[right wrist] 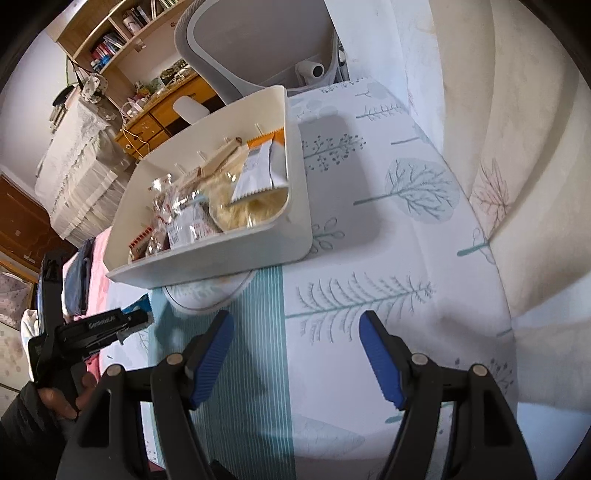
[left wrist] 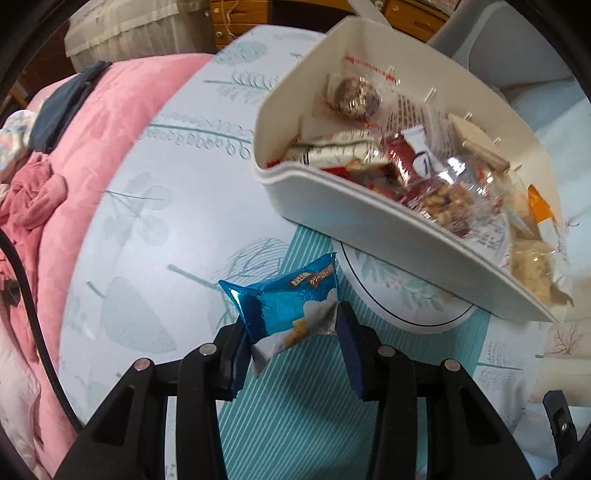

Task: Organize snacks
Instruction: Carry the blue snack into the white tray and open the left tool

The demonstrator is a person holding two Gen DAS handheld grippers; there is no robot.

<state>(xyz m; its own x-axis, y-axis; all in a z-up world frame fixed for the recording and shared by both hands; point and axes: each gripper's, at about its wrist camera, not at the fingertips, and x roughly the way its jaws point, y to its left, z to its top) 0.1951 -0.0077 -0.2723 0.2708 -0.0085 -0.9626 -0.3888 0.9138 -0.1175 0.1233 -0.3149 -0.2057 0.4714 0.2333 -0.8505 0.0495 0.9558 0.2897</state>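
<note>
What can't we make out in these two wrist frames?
- Blue snack packet, left wrist view: lower edge hidden behind the left gripper pads; print too small to read.
- White bin: lower snacks buried under others; far right corner cut by the fisheye edge.
- Round plate, right wrist view: mostly covered by the bin.
- Right gripper: open, nothing between its fingers.

Shiny blue snack packet (left wrist: pixel 291 314), white bin (left wrist: pixel 369 218), tree-print pale sheet (right wrist: pixel 388 229), pink blanket (left wrist: pixel 107 147)

Bedroom with a leaf-printed bed

A pale printed sheet (right wrist: pixel 369 221) and pink quilt (left wrist: pixel 110 122) are seen; a grey chair (right wrist: pixel 255 40), wooden drawers (right wrist: pixel 155 125) and what may be a bookshelf (right wrist: pixel 122 33) stand behind.
</note>
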